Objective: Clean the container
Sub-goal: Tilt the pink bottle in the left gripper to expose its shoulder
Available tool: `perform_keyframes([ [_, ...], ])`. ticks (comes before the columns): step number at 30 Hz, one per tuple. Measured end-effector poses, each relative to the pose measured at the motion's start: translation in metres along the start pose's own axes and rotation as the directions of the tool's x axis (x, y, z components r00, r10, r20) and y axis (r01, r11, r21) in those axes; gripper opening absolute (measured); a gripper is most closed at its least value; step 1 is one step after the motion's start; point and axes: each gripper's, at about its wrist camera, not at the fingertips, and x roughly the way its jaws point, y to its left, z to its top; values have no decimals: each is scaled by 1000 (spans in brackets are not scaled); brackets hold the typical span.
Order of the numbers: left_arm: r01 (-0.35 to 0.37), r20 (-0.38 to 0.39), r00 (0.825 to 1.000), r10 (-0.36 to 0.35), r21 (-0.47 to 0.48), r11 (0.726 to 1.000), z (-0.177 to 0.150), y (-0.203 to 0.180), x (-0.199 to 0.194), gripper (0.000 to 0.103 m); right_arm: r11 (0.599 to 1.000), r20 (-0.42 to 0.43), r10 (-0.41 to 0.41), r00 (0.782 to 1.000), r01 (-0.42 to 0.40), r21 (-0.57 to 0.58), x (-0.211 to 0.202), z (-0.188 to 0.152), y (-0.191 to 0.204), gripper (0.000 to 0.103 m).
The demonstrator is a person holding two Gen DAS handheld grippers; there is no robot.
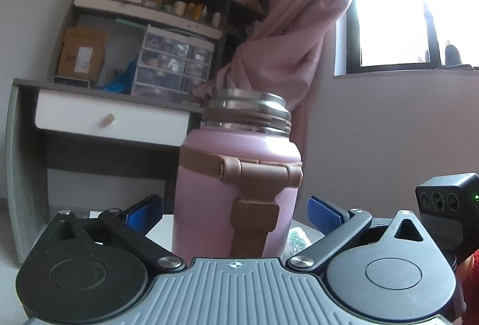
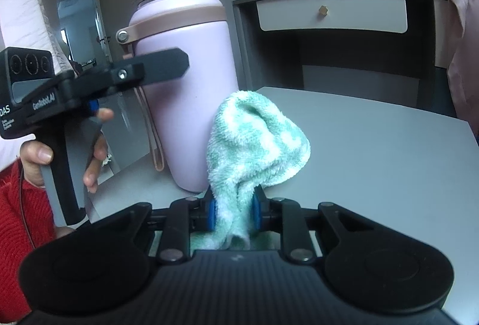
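Note:
A pink bottle (image 1: pixel 206 190) with a steel threaded neck and no lid stands upright on a white table (image 2: pixel 374 151); it also shows in the right wrist view (image 2: pixel 185 70). My left gripper (image 1: pixel 235 212) is open, one blue pad on each side of the bottle's body, not touching it. My right gripper (image 2: pixel 234 212) is shut on a green and white fluffy cloth (image 2: pixel 257 139), which bulges out just right of the bottle's base. The left gripper (image 2: pixel 167 64) is seen beside the bottle in the right wrist view.
A grey desk with a white drawer (image 2: pixel 329 13) stands behind the table, with shelves and a drawer organiser (image 1: pixel 173 64) above it. A pink curtain (image 1: pixel 293 25) hangs by a bright window (image 1: pixel 419 4).

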Motion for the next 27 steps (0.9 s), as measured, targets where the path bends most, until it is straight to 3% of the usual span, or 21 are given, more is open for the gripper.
perform_keyframes([
  [22,4,26,1000,-2,-58,998,33,-7,8,103,1000,-6,-13,1000,13,-20,-4,1,6,22],
  [27,0,20,1000,1,-33,999,43,-12,14,103,1000,-5,-13,1000,13,-20,-4,1,6,22],
])
